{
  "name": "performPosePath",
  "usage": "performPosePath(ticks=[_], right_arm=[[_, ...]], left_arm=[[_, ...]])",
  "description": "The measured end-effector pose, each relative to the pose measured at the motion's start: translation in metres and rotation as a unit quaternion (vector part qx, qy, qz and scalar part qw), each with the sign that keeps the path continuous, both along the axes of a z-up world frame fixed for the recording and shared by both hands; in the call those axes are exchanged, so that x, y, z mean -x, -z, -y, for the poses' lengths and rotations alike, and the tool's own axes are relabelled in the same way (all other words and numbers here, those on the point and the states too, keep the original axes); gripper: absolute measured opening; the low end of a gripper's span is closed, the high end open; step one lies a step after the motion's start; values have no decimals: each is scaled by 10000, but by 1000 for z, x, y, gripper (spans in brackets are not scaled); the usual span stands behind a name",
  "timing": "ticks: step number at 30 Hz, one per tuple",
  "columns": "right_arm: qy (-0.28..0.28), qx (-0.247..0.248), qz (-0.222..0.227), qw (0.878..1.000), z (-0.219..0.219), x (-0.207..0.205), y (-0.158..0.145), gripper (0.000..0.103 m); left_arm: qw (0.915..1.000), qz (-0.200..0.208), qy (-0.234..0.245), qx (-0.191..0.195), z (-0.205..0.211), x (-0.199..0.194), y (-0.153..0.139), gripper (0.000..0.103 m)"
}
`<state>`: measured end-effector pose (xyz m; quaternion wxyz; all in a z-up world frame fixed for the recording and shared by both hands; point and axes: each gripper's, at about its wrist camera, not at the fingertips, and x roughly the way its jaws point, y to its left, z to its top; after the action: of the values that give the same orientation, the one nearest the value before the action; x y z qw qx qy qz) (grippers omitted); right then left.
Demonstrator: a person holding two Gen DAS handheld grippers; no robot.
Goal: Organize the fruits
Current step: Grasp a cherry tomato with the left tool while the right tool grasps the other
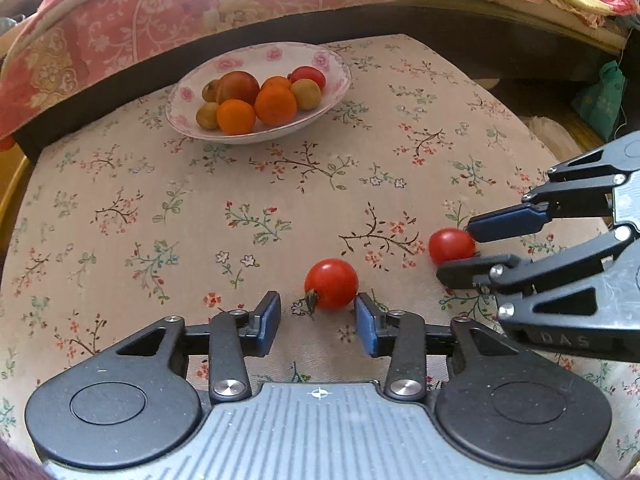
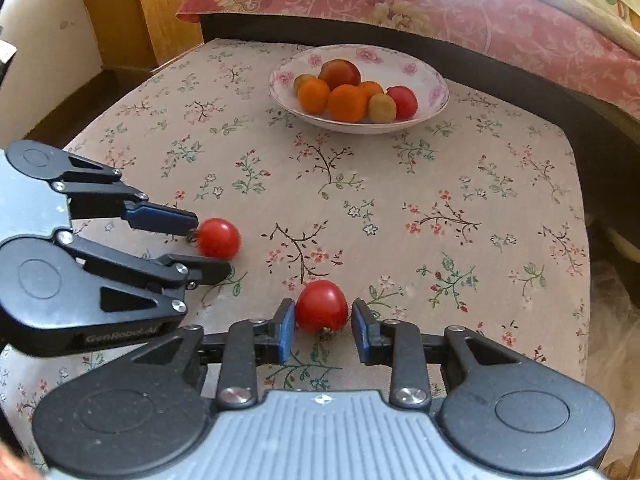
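Two red cherry tomatoes lie on the floral tablecloth (image 1: 240, 200). One tomato (image 1: 331, 283) sits just ahead of my left gripper (image 1: 318, 308), which is open; a gap shows on the tomato's left, and the right pad is close beside it. In the right wrist view that tomato (image 2: 218, 238) looks blurred at the left gripper's (image 2: 212, 245) tips. The other tomato (image 2: 322, 306) rests on the cloth between the fingers of my right gripper (image 2: 323, 316), which is slightly open with a small gap on the right. A white flowered bowl (image 1: 248, 56) (image 2: 384, 64) at the far side holds several oranges, tomatoes and small yellowish fruits.
The two grippers stand side by side near the table's front edge. A bed with a pink floral quilt (image 1: 160, 8) and a dark frame (image 2: 520, 76) runs behind the table. Wooden furniture (image 2: 160, 8) stands at the far left, and a green bag (image 1: 600, 92) at the right.
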<state>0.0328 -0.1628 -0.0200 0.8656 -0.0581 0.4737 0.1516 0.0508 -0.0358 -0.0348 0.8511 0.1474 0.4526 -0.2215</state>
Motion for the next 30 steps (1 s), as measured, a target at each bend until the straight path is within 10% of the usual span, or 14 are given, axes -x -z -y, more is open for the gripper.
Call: performPosePath(ticks=[7, 30], right_arm=[[-6, -65, 23, 10000, 2, -1, -5, 44], [-178, -118, 51, 9998, 3, -5, -3, 44]], left_arm=[[9999, 103, 62, 59, 6, -3, -6, 61], [9994, 28, 312, -137, 12, 2, -5, 48]])
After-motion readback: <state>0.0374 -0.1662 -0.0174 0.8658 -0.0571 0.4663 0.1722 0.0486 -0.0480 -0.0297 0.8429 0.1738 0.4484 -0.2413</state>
